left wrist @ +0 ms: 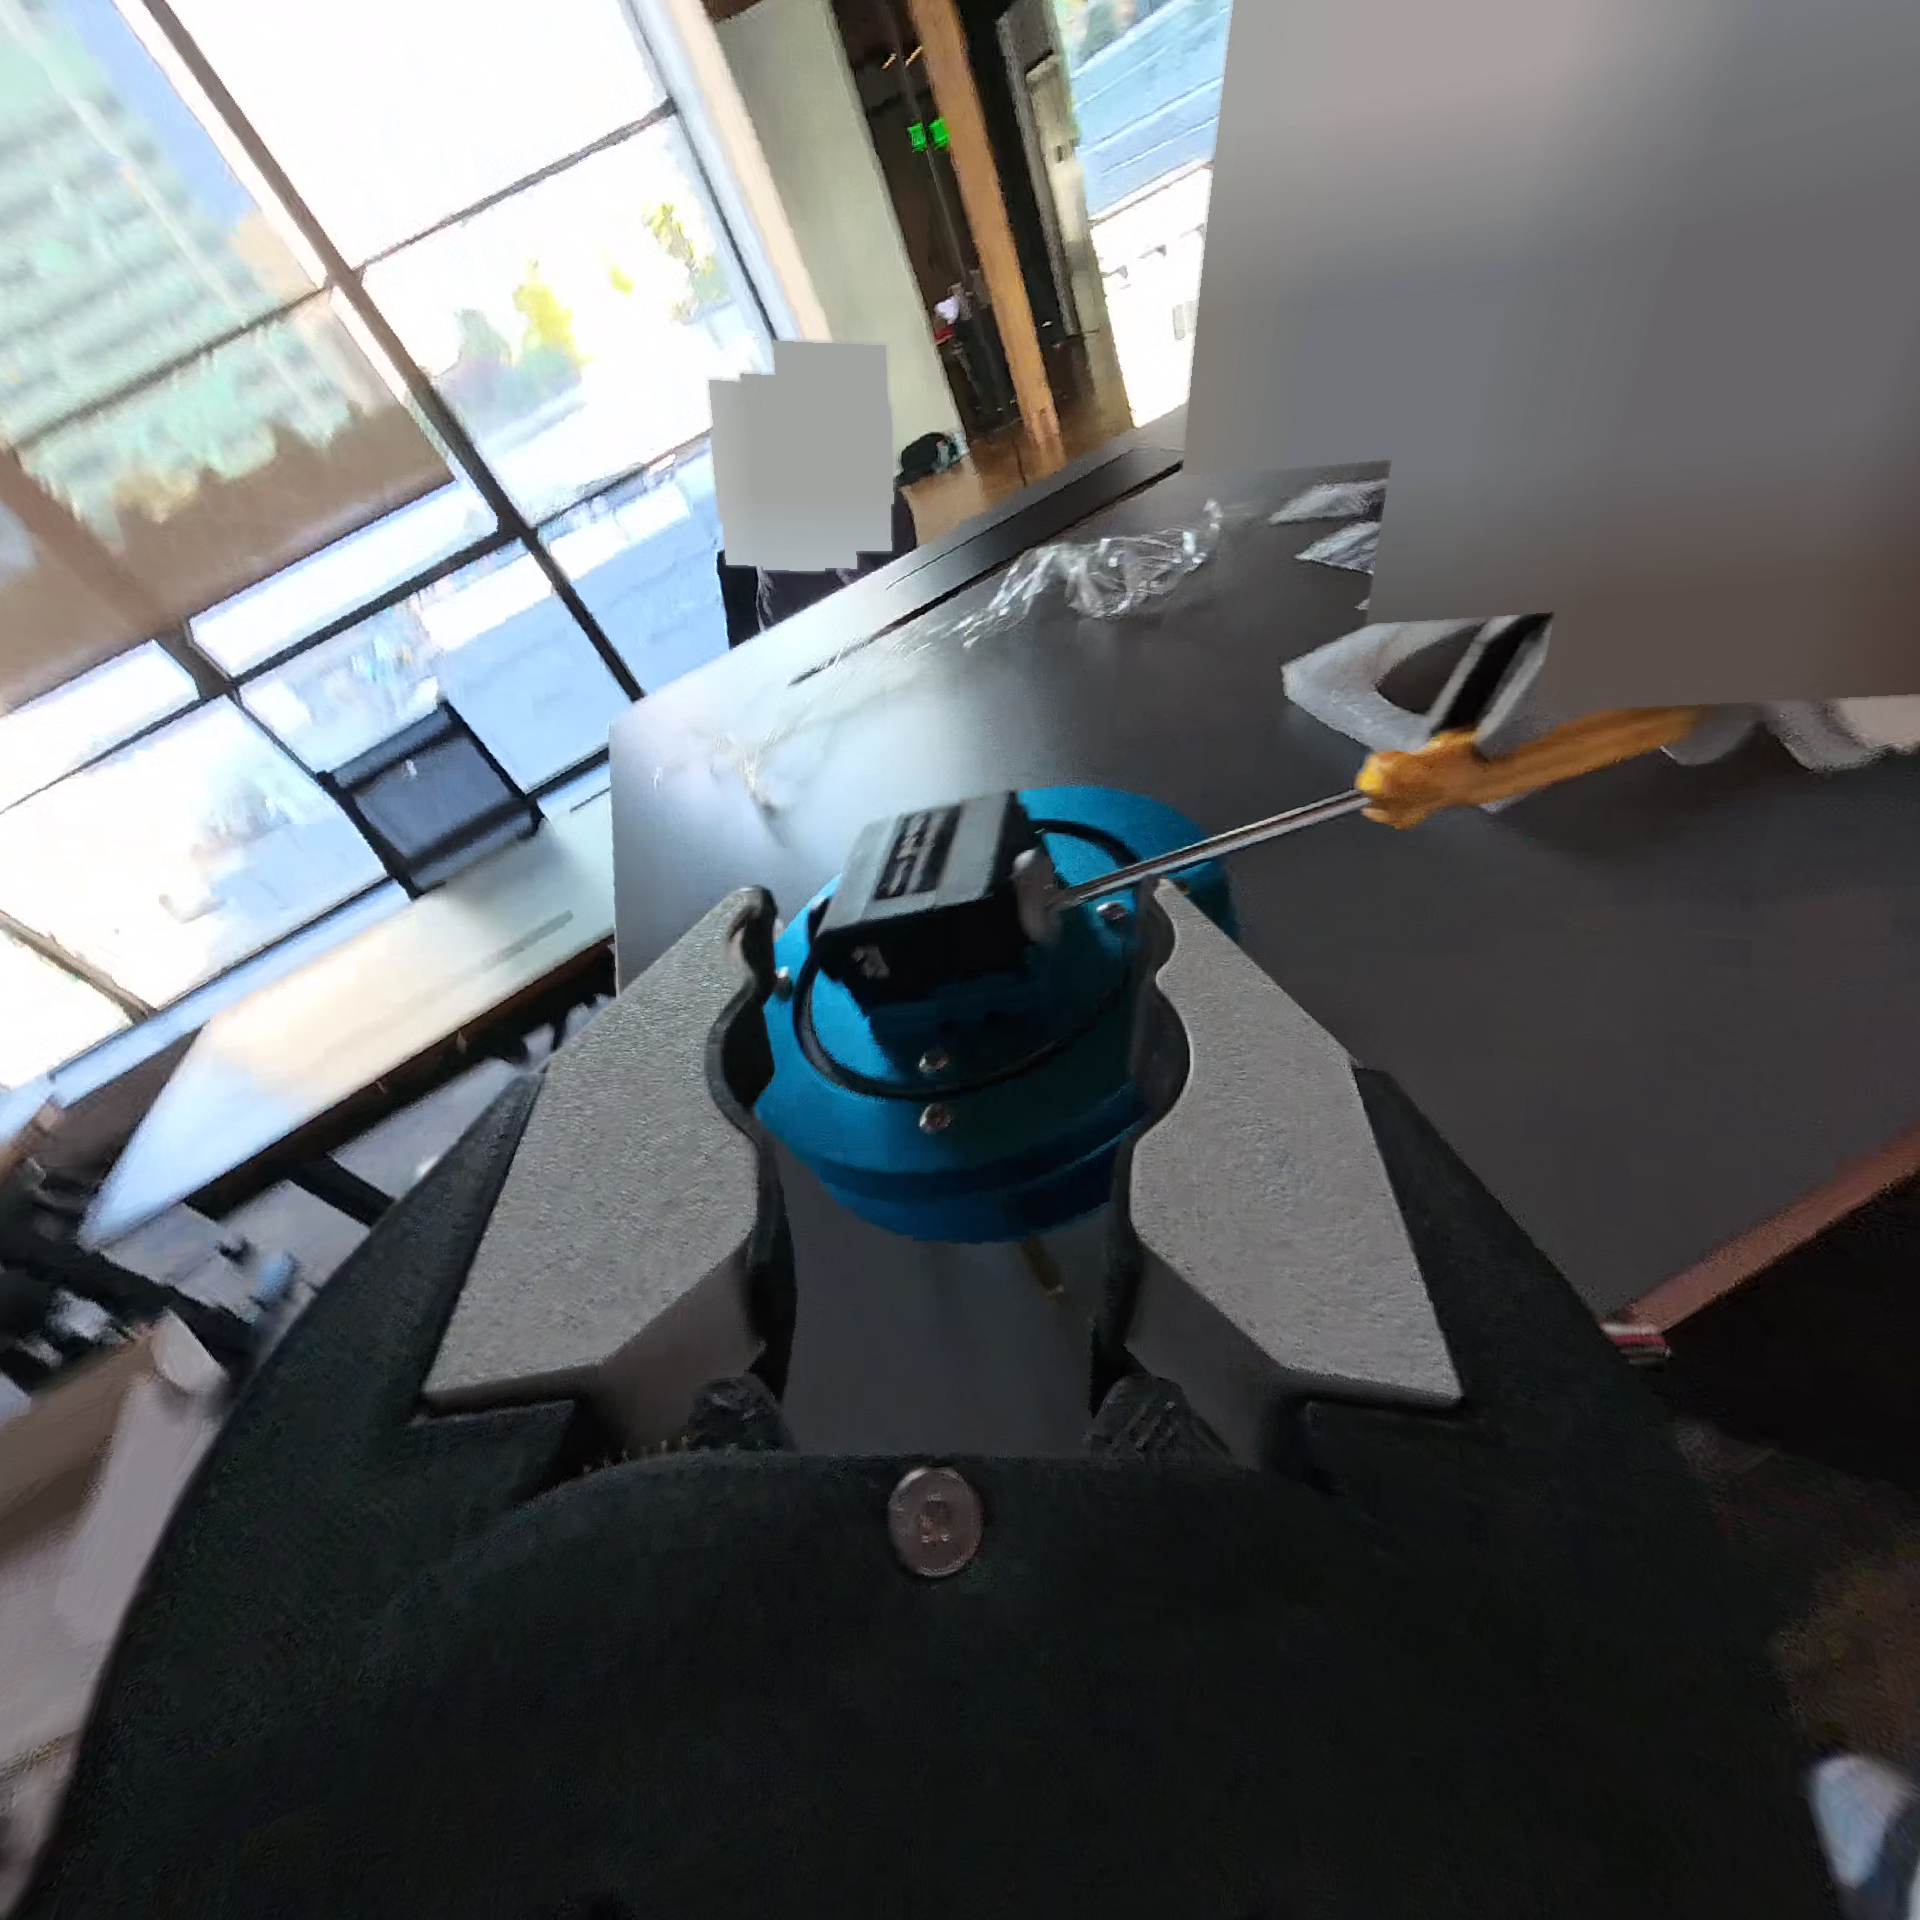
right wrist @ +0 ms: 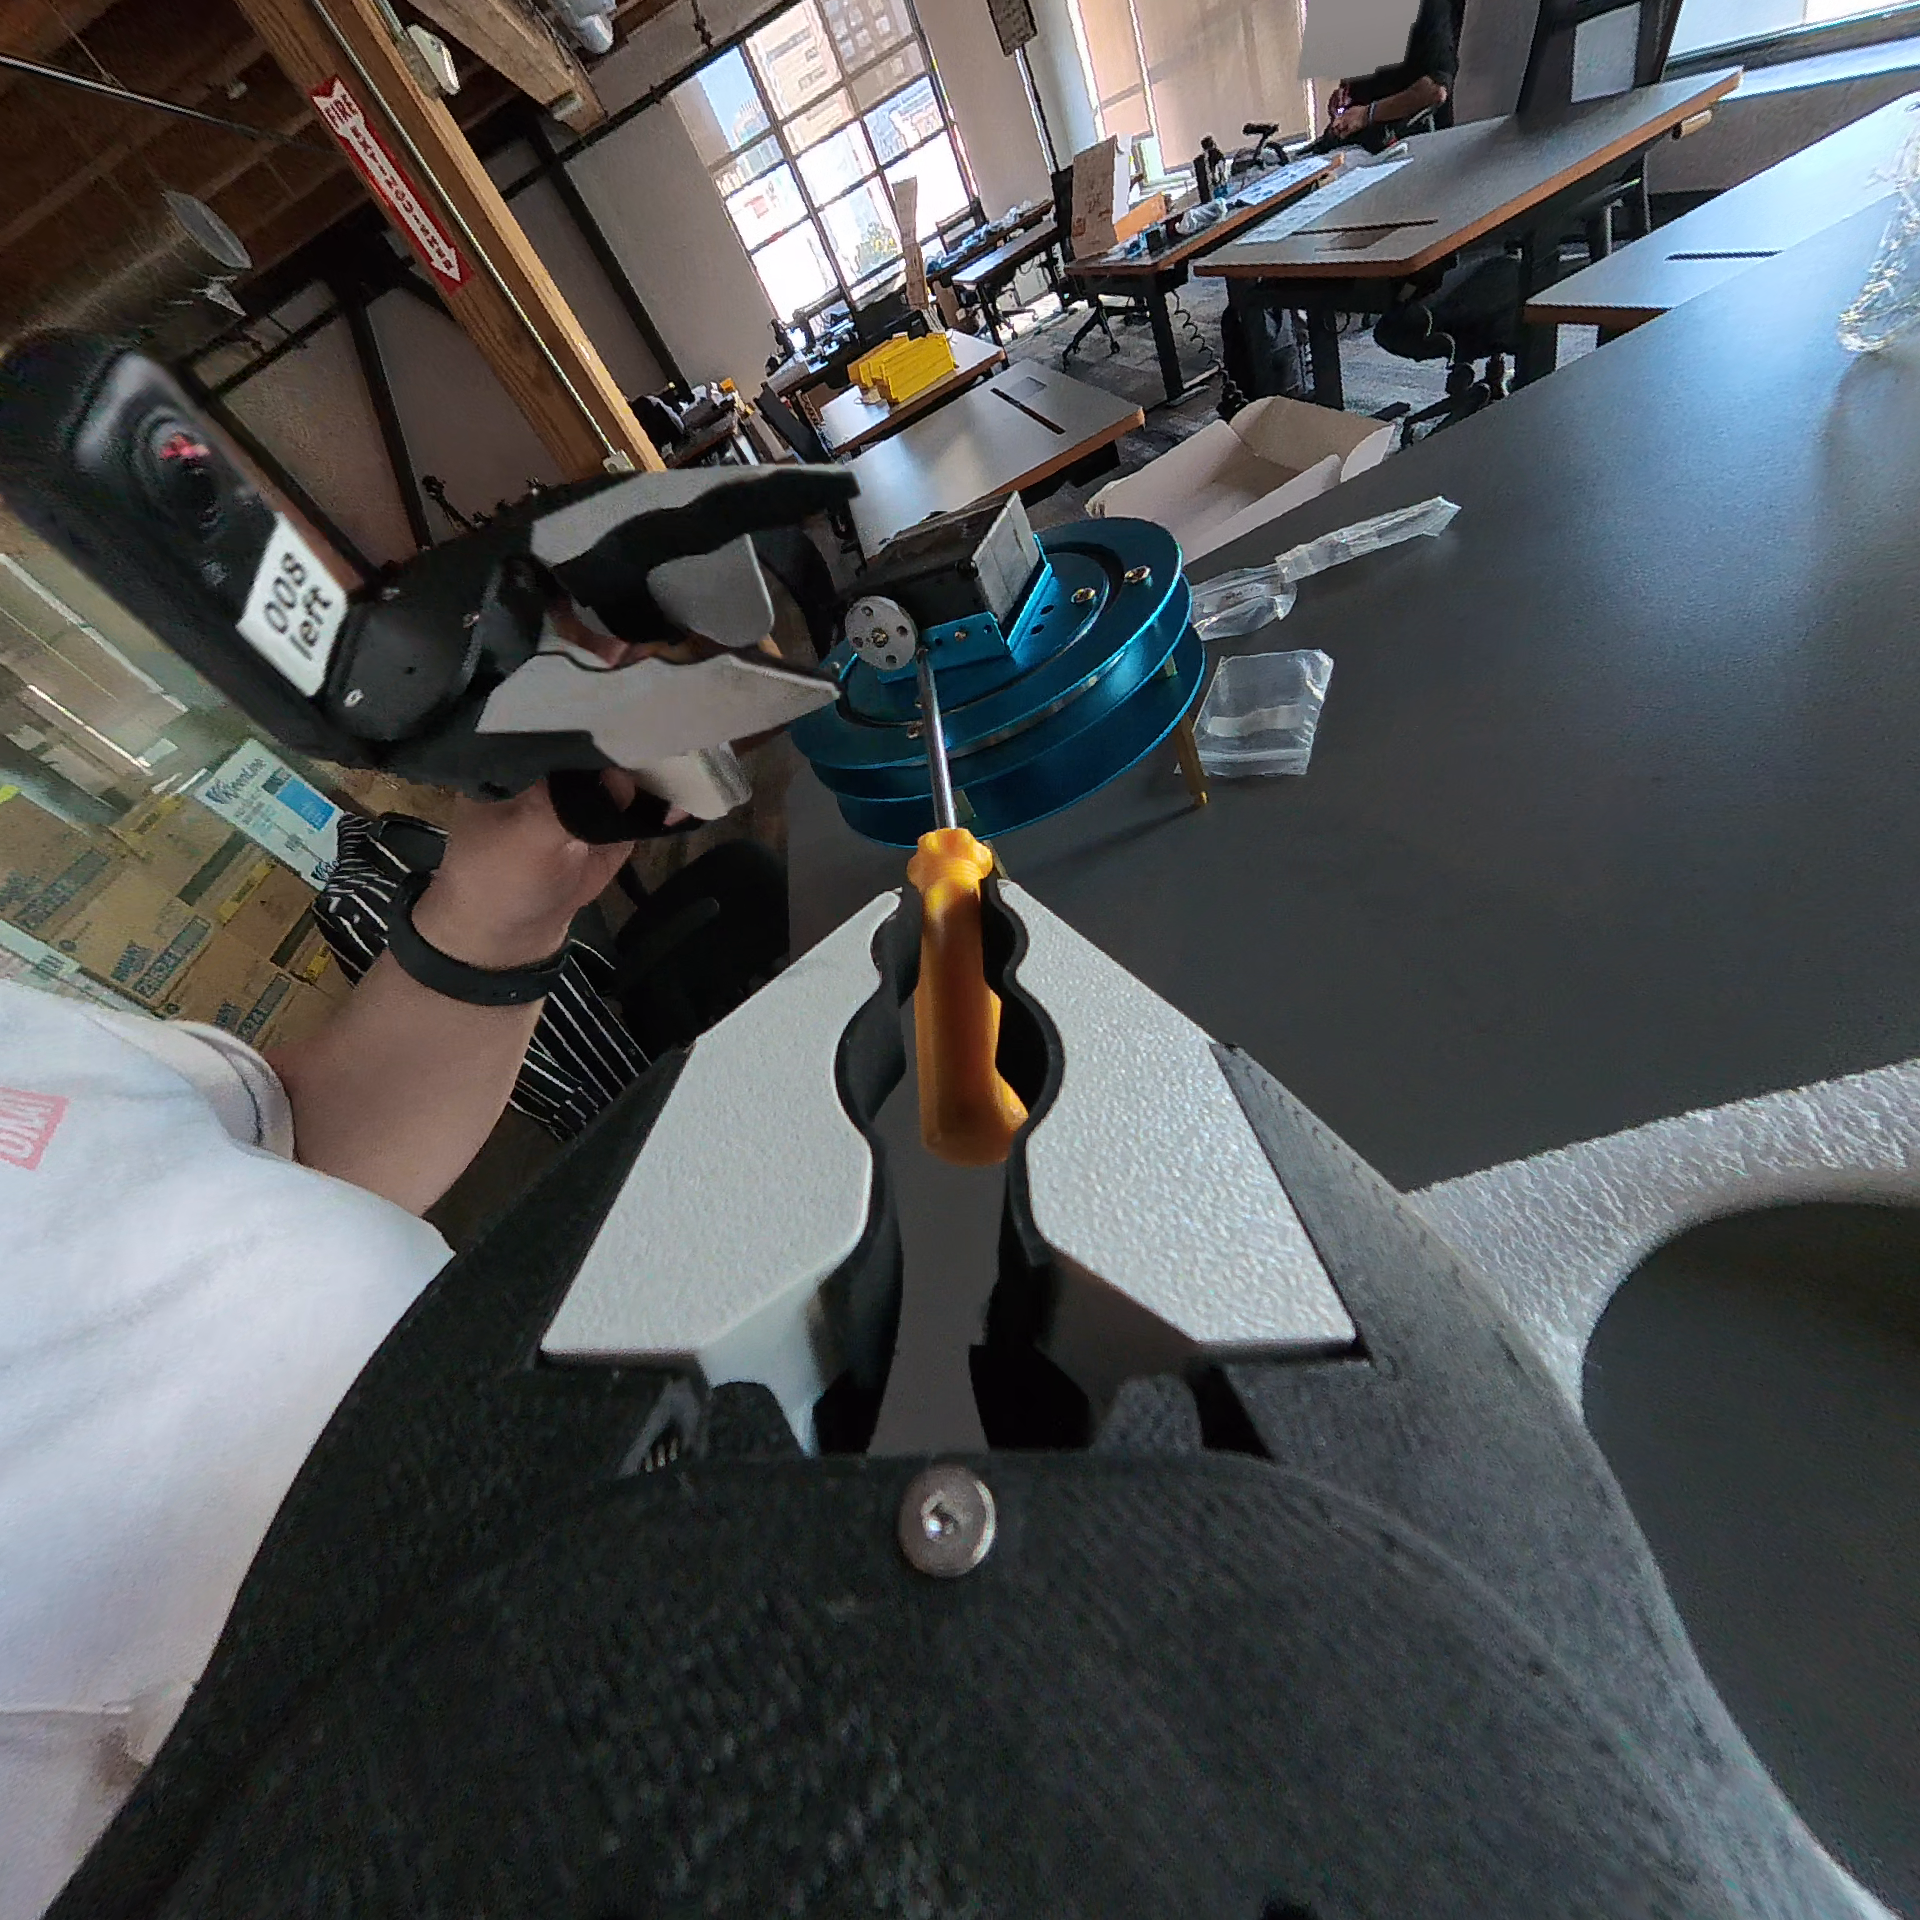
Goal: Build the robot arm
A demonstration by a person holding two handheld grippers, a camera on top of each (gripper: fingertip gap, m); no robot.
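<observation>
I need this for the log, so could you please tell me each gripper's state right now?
Left gripper: open around the blue turntable; contact cannot be told.
Right gripper: shut on the screwdriver.

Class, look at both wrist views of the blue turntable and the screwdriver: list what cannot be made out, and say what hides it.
- Left wrist view: the right gripper holding the orange screwdriver is mostly covered by a grey patch.
- Right wrist view: whether the left gripper touches the blue turntable; its fingers overlap the rim.
- Both views: the screw under the screwdriver tip, too small.
- Left wrist view: the window scene, blurred.
</observation>
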